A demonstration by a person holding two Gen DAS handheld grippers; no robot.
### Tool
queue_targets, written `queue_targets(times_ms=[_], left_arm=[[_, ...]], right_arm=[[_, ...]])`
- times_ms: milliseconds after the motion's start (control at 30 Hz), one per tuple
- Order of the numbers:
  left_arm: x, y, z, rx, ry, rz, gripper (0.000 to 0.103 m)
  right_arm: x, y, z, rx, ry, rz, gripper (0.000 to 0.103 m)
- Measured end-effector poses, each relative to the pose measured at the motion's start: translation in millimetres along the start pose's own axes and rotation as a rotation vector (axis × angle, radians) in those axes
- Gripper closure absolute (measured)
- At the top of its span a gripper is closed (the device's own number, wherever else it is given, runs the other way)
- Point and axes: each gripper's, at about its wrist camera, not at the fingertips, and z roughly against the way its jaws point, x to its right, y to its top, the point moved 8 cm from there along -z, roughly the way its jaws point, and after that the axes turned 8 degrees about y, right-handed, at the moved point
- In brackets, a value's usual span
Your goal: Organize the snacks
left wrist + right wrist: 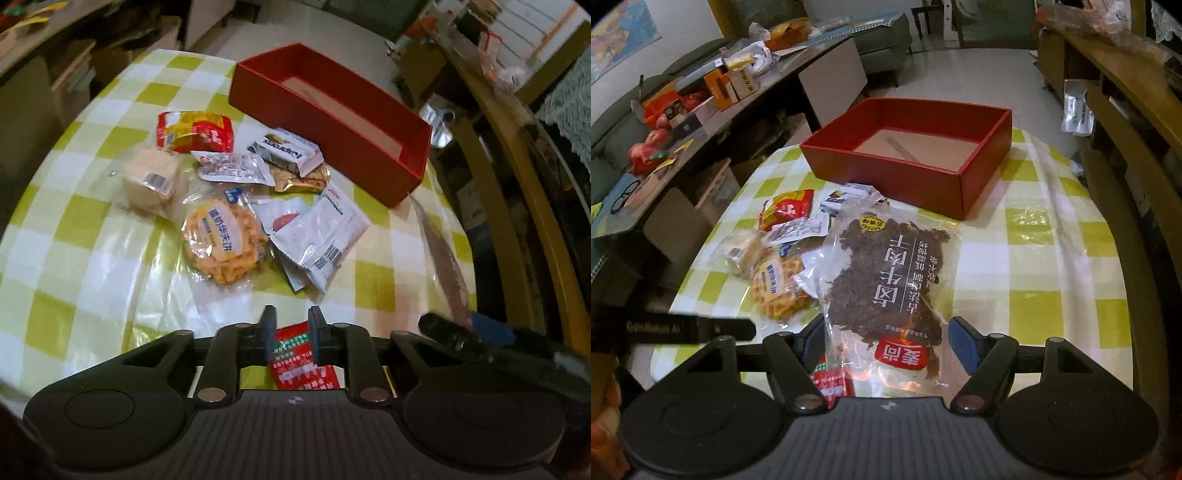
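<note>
A red open box (332, 122) stands empty at the far side of the checked table; it also shows in the right wrist view (908, 158). A heap of snack packets lies before it: a waffle (221, 243), a red packet (195, 131), white packets (317, 236). My left gripper (291, 332) is shut on a small red sachet (299, 358). My right gripper (886, 332) has its jaws wide apart around a large clear bag of dark dried meat (886, 280), which hangs between them; whether the pads press it is unclear.
The table (1052, 280) has a yellow-and-white checked cover. A wooden chair (1126, 155) stands close on the right. A cluttered side table (713, 92) with boxes and apples stands to the left. The left gripper (690, 326) shows at the left edge of the right wrist view.
</note>
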Motion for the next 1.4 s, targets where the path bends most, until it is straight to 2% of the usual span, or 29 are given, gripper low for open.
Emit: queue_targets(times_ms=[67,100,133,200,233,300,400,500,567,667,700,767,833,900,1133,1233,1400], left_arm=[[-5.9,-6.2,-9.1,-0.009,0.036,0.009,0.052],[-6.0,-12.9,-14.8,-0.026,0.048,0.001,0.036],[-4.5,-22.6,-21.1,-0.056,0.057,-0.006,0.031],[1.6,-36.7,-29.3,-0.095,0.049,0.005,0.029],[7.4,-42.9,-34.1,-0.115,0.040,0.017,0.023],[20.7,-52.8,-44.8,-0.151,0.046,0.036,0.019],[45.5,-61.0,-63.6,-0.160,0.104,-0.021,0.018],[50.6,-66.6,-84.2,-0.176,0.177,-0.003,0.018],[47.6,-69.7,-96.6,-0.177,0.197,-0.004,0.012],[50.5,-73.6,-93.6,-0.168,0.254,-0.070,0.026],[50.8,-74.4,-90.5,-0.164,0.251,-0.078,0.036],[45.0,-70.8,-86.5,-0.179,0.215,-0.044,0.046],[38.1,-64.8,-78.8,-0.180,0.184,-0.003,0.048],[35.6,-60.1,-65.7,-0.138,0.194,-0.020,0.048],[47.6,-24.4,-7.7,0.016,0.130,-0.031,0.048],[58.2,3.9,6.5,0.095,0.106,-0.051,0.048],[68.8,60.1,1.7,0.186,0.084,-0.067,0.048]], right_arm=[[1.8,0.7,-3.2,-0.008,0.001,-0.005,0.023],[1.2,0.9,-3.0,-0.007,0.005,-0.003,0.023],[0.0,1.5,-2.5,-0.005,0.013,-0.001,0.023],[-2.2,2.5,1.0,0.004,0.021,0.005,0.023],[-2.6,2.5,4.1,0.012,0.023,0.008,0.023],[0.3,1.3,11.6,0.026,0.024,0.003,0.023],[11.1,-2.3,22.5,0.045,0.014,-0.013,0.023],[19.1,-4.8,30.1,0.054,0.015,-0.028,0.023],[21.4,-5.4,33.4,0.058,0.020,-0.024,0.023],[21.9,-3.5,36.3,0.065,0.027,-0.018,0.023],[21.0,-2.6,37.5,0.069,0.031,-0.012,0.023],[18.5,-0.7,39.3,0.076,0.038,-0.003,0.024],[16.0,0.7,40.5,0.082,0.042,0.005,0.023],[15.1,1.4,40.8,0.086,0.039,0.006,0.023],[15.7,18.3,49.2,0.139,0.015,-0.003,0.023],[19.2,35.7,45.9,0.162,-0.007,-0.009,0.023],[27.4,75.7,24.4,0.176,-0.039,-0.027,0.023]])
